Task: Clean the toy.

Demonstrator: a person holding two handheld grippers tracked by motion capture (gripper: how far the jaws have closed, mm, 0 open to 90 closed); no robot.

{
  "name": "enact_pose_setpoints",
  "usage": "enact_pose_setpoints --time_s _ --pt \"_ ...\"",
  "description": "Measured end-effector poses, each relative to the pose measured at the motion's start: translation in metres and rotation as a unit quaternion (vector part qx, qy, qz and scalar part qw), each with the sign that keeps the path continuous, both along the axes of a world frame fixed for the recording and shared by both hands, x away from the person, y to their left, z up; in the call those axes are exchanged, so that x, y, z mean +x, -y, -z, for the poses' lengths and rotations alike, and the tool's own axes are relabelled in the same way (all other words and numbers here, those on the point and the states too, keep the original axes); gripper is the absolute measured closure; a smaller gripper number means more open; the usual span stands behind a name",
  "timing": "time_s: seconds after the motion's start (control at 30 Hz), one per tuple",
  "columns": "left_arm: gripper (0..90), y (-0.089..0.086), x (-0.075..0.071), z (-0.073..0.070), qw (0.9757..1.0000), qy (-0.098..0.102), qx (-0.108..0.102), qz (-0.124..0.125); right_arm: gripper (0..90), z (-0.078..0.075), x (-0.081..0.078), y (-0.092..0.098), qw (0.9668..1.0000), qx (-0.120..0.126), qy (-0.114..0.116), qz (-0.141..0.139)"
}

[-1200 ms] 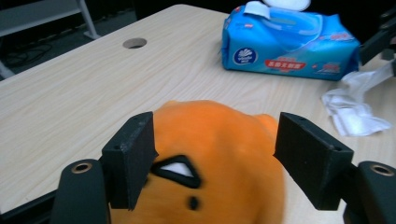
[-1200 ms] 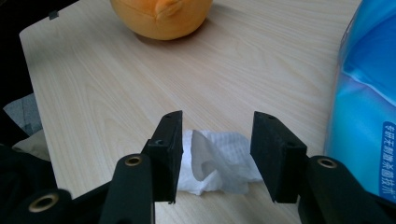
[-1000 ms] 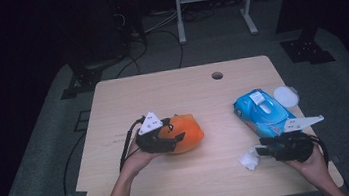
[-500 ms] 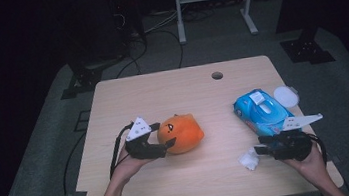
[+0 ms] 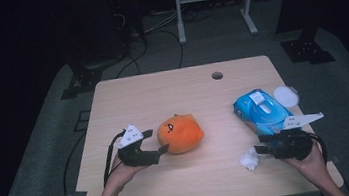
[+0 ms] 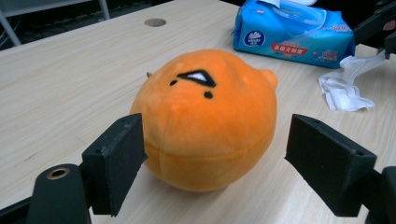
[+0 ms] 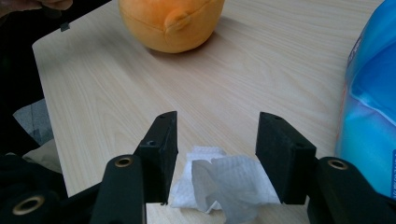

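Between the left gripper's (image 6: 212, 154) just-released jaws, its own view reveals the orange plush's (image 6: 205, 116) face.

At the upper right of the left gripper view, the blue tissue pack (image 6: 299, 35) carries a round white logo reading "Vinda". Beside it a red band holds Chinese characters too small to read.
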State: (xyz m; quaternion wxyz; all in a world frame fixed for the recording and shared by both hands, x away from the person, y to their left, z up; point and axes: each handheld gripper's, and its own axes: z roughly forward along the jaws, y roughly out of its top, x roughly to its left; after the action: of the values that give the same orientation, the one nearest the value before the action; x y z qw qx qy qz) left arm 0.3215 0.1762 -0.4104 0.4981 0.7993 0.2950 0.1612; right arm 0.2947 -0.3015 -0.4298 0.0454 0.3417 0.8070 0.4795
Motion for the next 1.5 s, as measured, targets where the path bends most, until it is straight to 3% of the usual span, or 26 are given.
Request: enact_pose_setpoints --time_s 0.8,1.5 --pt "17.1 -0.029 -0.011 0.019 0.9992 -0.027 -0.001 -0.028 46.3 -0.003 0.002 0.001 1.0 0.005 -0.004 0.0" --pt "15.3 -0.042 -0.018 0.033 0.9981 -0.044 0.003 -0.044 45.9 -0.001 0.001 0.001 0.9999 0.008 -0.007 0.0"
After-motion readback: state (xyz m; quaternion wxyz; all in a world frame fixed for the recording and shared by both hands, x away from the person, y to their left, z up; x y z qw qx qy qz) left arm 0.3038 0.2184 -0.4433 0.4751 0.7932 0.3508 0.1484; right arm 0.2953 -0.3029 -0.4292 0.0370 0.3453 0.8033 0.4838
